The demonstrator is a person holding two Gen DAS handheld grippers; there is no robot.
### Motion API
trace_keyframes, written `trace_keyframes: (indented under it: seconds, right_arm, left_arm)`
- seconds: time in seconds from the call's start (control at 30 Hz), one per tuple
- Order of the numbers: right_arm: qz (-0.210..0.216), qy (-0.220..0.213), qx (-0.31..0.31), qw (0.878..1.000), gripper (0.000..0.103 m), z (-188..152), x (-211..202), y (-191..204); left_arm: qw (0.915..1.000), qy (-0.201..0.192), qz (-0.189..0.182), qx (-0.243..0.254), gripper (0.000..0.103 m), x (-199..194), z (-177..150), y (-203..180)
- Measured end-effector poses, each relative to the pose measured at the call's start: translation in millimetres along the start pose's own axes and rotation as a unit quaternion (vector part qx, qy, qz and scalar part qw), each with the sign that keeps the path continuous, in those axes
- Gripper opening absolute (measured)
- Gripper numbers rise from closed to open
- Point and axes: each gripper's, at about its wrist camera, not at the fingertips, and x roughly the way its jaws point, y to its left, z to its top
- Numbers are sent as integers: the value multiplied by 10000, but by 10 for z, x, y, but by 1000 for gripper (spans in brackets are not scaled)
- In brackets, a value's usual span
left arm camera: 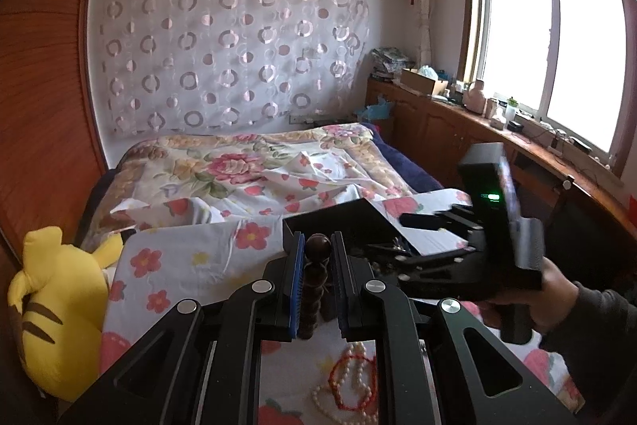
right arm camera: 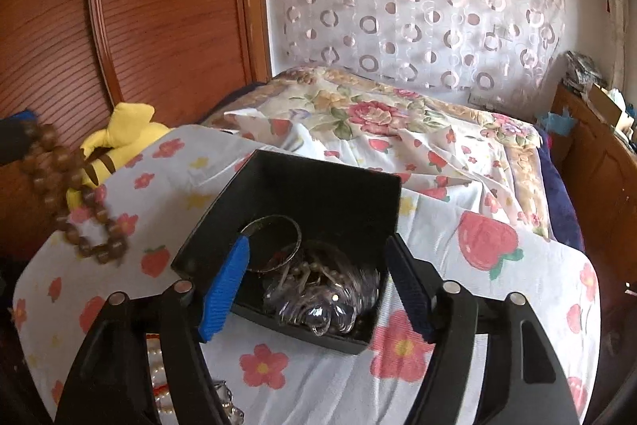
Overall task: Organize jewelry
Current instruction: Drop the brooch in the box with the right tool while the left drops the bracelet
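Note:
My left gripper [left arm camera: 317, 249] is shut on a brown wooden bead bracelet [left arm camera: 316, 273] and holds it above the flowered sheet; the same bracelet hangs at the left of the right wrist view [right arm camera: 67, 194]. A black open box [right arm camera: 306, 194] sits on the sheet and holds a metal bangle [right arm camera: 274, 243], beads and clear pieces. My right gripper [right arm camera: 316, 257] is open and empty, its blue-padded fingers to either side of the box's near half. A pearl necklace [left arm camera: 350, 385] and a red bead string [left arm camera: 358, 377] lie on the sheet under my left gripper.
A yellow striped plush toy [left arm camera: 59, 313] lies at the left edge of the sheet. A bed with a floral quilt [left arm camera: 239, 166] stretches behind. A wooden wardrobe [right arm camera: 159, 6] stands at the left, a cluttered wooden sill [left arm camera: 497, 122] under the window at the right.

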Motion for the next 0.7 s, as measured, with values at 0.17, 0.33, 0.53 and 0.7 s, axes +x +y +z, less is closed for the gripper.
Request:
trace_keyframes:
  seconds: [0.17, 0.33, 0.53, 0.7]
  right_arm:
    - [-18, -134, 102, 9999, 74, -2, -221, -150]
    - [-119, -197, 132, 9996, 74, -71, -404, -285]
    - [-130, -215, 229, 9994, 74, -207, -504, -407]
    - [-70, -233, 297, 9993, 74, -321, -562, -442]
  left_arm:
    - [10000, 85, 0, -12, 12, 230, 134, -58]
    - [9999, 160, -12, 10, 12, 477, 253, -148]
    - [9996, 232, 92, 94, 12, 729, 341, -290]
    - [9988, 452, 171, 104, 12, 982, 296, -303]
